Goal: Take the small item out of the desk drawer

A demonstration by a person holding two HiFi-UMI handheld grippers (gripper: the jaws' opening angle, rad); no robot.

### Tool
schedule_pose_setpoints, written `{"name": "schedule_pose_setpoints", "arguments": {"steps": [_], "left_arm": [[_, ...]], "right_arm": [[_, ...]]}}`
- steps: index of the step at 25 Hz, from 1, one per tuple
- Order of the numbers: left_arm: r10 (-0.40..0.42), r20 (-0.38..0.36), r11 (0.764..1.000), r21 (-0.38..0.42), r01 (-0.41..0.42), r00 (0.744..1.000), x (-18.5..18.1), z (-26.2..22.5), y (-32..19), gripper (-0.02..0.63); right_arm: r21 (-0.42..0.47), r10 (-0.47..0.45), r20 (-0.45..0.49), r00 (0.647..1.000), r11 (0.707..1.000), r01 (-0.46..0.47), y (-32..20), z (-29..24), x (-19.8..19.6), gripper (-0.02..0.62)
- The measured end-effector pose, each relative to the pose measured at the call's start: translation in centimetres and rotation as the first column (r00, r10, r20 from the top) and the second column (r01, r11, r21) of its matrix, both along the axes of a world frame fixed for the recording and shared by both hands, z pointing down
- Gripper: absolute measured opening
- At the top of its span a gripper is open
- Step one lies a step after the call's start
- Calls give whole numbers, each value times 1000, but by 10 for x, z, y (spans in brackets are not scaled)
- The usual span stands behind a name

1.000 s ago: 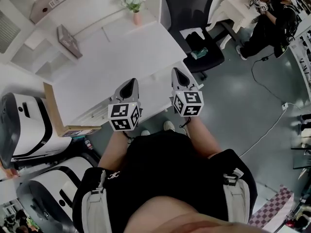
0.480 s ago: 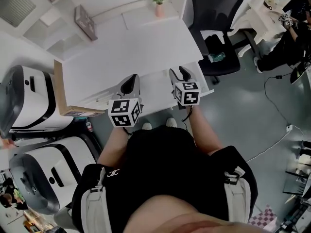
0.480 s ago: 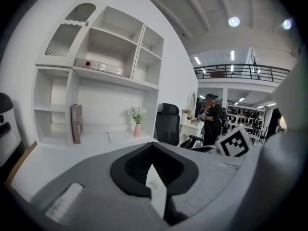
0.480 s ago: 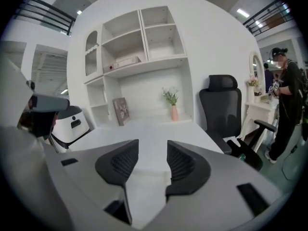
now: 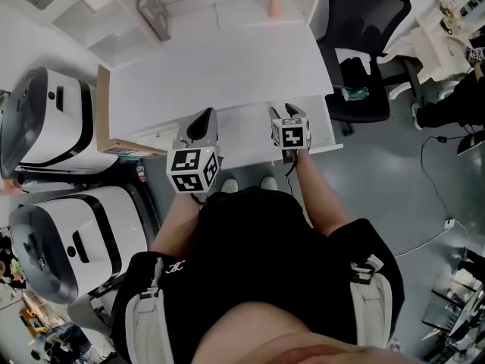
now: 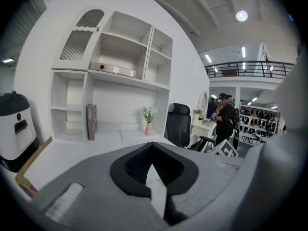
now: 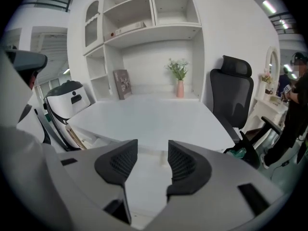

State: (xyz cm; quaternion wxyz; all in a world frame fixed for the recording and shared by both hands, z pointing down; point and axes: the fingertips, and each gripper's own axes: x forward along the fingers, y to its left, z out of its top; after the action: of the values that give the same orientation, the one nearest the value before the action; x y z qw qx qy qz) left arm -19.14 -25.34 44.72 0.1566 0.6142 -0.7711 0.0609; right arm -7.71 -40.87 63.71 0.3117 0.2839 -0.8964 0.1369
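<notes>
A white desk (image 5: 227,74) fills the upper middle of the head view. Its shallow white drawer (image 5: 242,133) stands pulled out along the near edge. I make out no small item inside it in any view. My left gripper (image 5: 202,117) hovers over the drawer's left part, its jaws shut with the tips meeting and nothing between them (image 6: 153,146). My right gripper (image 5: 286,111) is lower, over the drawer's right part. Its jaws have just been opening and stand open (image 7: 153,160), with only the drawer's white bottom (image 7: 144,177) seen through the gap.
A black office chair (image 5: 364,44) stands right of the desk. Two white machines (image 5: 53,120) (image 5: 68,233) sit on the floor at the left. A vase of flowers (image 5: 274,4) and a book (image 5: 154,11) stand at the desk's back, under shelves (image 6: 120,57). A person (image 5: 462,97) is at the far right.
My right gripper has dropped towards the drawer and its jaws have gone from shut to open. The left gripper has shifted slightly. The head view has swung, so the desk sits further right.
</notes>
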Motion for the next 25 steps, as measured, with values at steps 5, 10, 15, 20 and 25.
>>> {"name": "schedule_pose_setpoints", "arguments": {"steps": [5, 10, 15, 20, 25], "left_arm": [[-59, 3, 998, -15, 59, 998, -3, 4, 9, 15], [-117, -3, 993, -28, 116, 993, -8, 9, 20, 15], [-168, -2, 985, -35, 167, 986, -14, 12, 30, 14], [-225, -2, 973, -52, 225, 974, -23, 16, 48, 14], [-269, -1, 960, -79, 268, 963, -29, 25, 65, 14]], "right_arm": [[-42, -30, -72, 997, 999, 27, -2, 37, -5, 184], [-66, -52, -139, 989, 997, 43, -5, 66, -9, 186], [-67, -41, -173, 984, 997, 30, -14, 89, -16, 184], [-51, 3, -204, 979, 999, -14, -23, 117, -22, 184], [-49, 26, -234, 972, 998, -38, -31, 141, -25, 184]]}}
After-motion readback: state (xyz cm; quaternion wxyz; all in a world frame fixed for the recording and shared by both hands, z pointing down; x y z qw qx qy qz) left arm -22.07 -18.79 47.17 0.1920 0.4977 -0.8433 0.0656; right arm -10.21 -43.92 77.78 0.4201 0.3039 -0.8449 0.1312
